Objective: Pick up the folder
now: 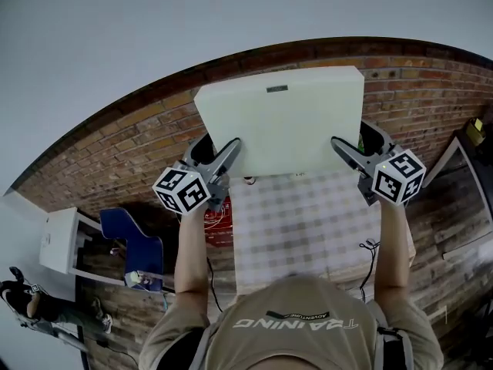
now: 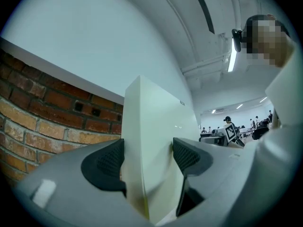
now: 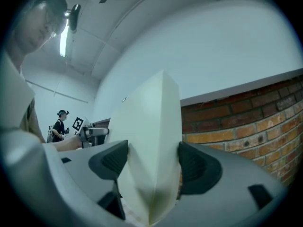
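Observation:
A pale cream folder (image 1: pixel 283 119) is held up in the air above a table with a checked cloth (image 1: pixel 308 226). My left gripper (image 1: pixel 228 154) is shut on the folder's lower left edge, and my right gripper (image 1: pixel 344 151) is shut on its lower right edge. In the left gripper view the folder (image 2: pixel 154 141) stands upright between the two dark pads (image 2: pixel 189 156), which press on both its faces. The right gripper view shows the same: the folder (image 3: pixel 151 145) is pinched between the pads (image 3: pixel 111 161), its edge towards the camera.
A brick wall (image 1: pixel 115 141) with a dark top ledge runs behind the table. A blue chair (image 1: pixel 135 241) and a white box (image 1: pixel 58 241) are on the floor at the left. Dark bins stand behind the table's far corners. Cables hang at the table's sides.

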A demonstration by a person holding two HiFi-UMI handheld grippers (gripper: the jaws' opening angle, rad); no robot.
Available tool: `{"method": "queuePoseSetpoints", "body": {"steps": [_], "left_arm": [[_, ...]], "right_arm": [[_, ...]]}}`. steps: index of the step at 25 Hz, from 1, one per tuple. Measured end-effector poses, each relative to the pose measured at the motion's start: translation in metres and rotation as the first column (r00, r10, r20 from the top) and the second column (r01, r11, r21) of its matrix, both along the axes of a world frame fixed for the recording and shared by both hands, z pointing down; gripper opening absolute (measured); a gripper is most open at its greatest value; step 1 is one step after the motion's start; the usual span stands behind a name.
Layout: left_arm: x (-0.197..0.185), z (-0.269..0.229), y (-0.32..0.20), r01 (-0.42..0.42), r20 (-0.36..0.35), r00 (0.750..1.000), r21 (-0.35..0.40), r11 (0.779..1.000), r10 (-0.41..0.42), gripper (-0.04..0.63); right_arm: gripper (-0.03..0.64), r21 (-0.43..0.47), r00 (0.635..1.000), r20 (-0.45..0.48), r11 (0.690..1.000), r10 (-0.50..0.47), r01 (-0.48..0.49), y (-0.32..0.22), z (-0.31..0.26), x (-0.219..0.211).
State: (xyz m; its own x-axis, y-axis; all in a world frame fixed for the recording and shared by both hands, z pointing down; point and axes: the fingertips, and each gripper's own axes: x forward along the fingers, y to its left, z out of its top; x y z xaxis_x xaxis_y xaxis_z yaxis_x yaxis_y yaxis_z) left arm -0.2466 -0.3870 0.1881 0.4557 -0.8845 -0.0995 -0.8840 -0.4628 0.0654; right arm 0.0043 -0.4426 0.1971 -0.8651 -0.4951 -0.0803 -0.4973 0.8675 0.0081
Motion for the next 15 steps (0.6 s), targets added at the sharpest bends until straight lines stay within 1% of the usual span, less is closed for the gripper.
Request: {"method": "queuePoseSetpoints", "body": {"steps": [4,10,15], "left_arm": [[-0.002,0.006,0.0,0.012,0.004,1.0,-0.016,1.0,-0.012,0.324],[-0.001,0.009,-0.003,0.021,0.02,1.0,-0.025,0.999,-0.02,0.324],[-0.004,0.015,-0.012,0.02,0.016,1.0,-0.036,0.999,-0.019,0.324]], "right_arm": [[0.301,-0.003,1.0,0.009,1.0,-0.012,0.012,-0.002,0.006,-0.002],[0.301,-0.006,1.0,-0.002,1.0,-0.016,0.016,-0.007,0.011,-0.003],[0.301,-0.008,1.0,-0.005,1.0,-0.013,0.013,-0.015,0.015,-0.005]]}}
